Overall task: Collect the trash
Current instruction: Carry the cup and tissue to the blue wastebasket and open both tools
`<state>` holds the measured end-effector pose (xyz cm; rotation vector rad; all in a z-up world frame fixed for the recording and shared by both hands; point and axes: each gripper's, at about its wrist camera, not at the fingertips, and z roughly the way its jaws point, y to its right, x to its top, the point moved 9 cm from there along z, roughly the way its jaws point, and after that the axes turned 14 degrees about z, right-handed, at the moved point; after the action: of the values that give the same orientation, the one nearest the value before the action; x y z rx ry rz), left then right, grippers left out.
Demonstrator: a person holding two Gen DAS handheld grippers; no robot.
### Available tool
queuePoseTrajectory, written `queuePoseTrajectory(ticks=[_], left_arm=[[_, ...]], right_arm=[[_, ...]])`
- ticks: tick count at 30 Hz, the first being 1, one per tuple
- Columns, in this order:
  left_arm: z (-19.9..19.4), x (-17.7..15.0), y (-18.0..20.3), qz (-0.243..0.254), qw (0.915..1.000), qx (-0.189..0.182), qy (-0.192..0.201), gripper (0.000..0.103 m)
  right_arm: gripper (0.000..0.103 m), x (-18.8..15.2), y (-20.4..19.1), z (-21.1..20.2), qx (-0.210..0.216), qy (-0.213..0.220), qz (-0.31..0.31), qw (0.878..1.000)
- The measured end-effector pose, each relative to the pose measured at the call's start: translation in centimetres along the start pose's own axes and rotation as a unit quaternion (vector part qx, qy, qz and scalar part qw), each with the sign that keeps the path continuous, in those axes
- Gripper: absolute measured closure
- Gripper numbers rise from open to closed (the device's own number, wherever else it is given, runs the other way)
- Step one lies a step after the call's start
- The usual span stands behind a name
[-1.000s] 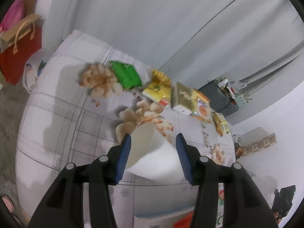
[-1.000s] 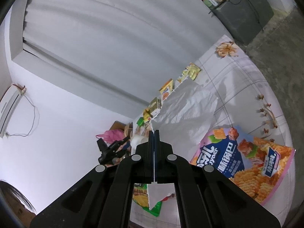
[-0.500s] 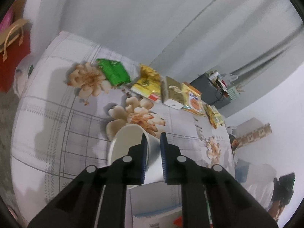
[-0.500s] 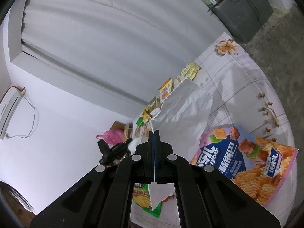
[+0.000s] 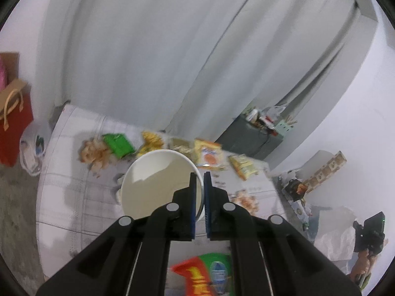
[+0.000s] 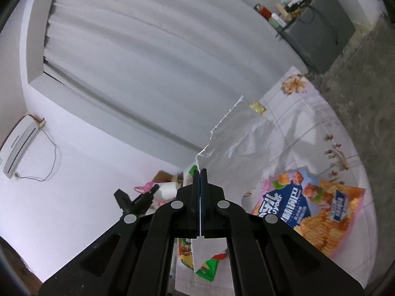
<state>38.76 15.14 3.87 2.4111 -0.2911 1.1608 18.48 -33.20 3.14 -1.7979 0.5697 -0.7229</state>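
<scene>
You pinch the paper cup [image 5: 158, 182] rim with the left gripper [image 5: 200, 180] fingers and the white bag [image 6: 237, 138] edge with the right gripper [image 6: 200, 172] fingers; wrappers [image 5: 209, 154] remain on the far counter [image 5: 64, 197].

Table [image 5: 61, 197] w/ snack packets [image 5: 207, 154] lying in a row along far edge, curtain [image 5: 148, 49] hanging behind. Cup [image 5: 153, 185] sitting in front of row. Cabinet [image 5: 249, 140] standing right of table; shopping bag [image 5: 14, 120] sitting left, on floor.
</scene>
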Motion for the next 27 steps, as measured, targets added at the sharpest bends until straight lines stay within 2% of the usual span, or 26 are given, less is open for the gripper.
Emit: queuePoseTrajectory(ticks=[3, 7, 12, 15, 18, 21, 22, 24, 27], left_arm=[[-0.8, 0.8, 3.3, 0.017, 0.9997, -0.015, 0.008, 0.098], [-0.8, 1.3, 9.6, 0.052, 0.9971, -0.055, 0.007, 0.098], [1.2, 0.3, 19.3, 0.105, 0.9872, -0.119, -0.015, 0.098], [3.2, -1.5, 26.1, 0.144, 0.9757, -0.16, -0.042, 0.098], [5.7, -3.9, 33.1, 0.175, 0.9606, -0.203, -0.074, 0.098], [8.4, -6.9, 39.8, 0.201, 0.9429, -0.243, -0.109, 0.098], [9.5, -8.5, 42.7, 0.212, 0.9342, -0.258, -0.126, 0.098], [11.0, -10.5, 46.2, 0.224, 0.9239, -0.274, -0.146, 0.098], [13.8, -14.7, 52.6, 0.241, 0.9031, -0.298, -0.194, 0.098]], right_arm=[[0.103, 0.1, 0.3, -2.5, 0.002, 0.02, -0.001, 1.0], [0.103, 0.2, 1.3, -6.7, 0.01, 0.052, 0.005, 0.999], [0.103, 0.4, 3.8, -12.1, 0.01, 0.098, 0.024, 0.995], [0.103, 0.4, 5.9, -15.3, 0.007, 0.126, 0.042, 0.991], [0.103, 0.6, 8.4, -18.2, 0.001, 0.153, 0.067, 0.986], [0.103, 0.7, 11.3, -21.1, -0.015, 0.182, 0.09, 0.979], [0.103, 0.8, 12.2, -22.0, -0.022, 0.191, 0.097, 0.976], [0.103, 1.0, 14.3, -23.6, -0.043, 0.212, 0.11, 0.97], [0.103, 1.2, 17.6, -25.4, -0.067, 0.234, 0.135, 0.961]])
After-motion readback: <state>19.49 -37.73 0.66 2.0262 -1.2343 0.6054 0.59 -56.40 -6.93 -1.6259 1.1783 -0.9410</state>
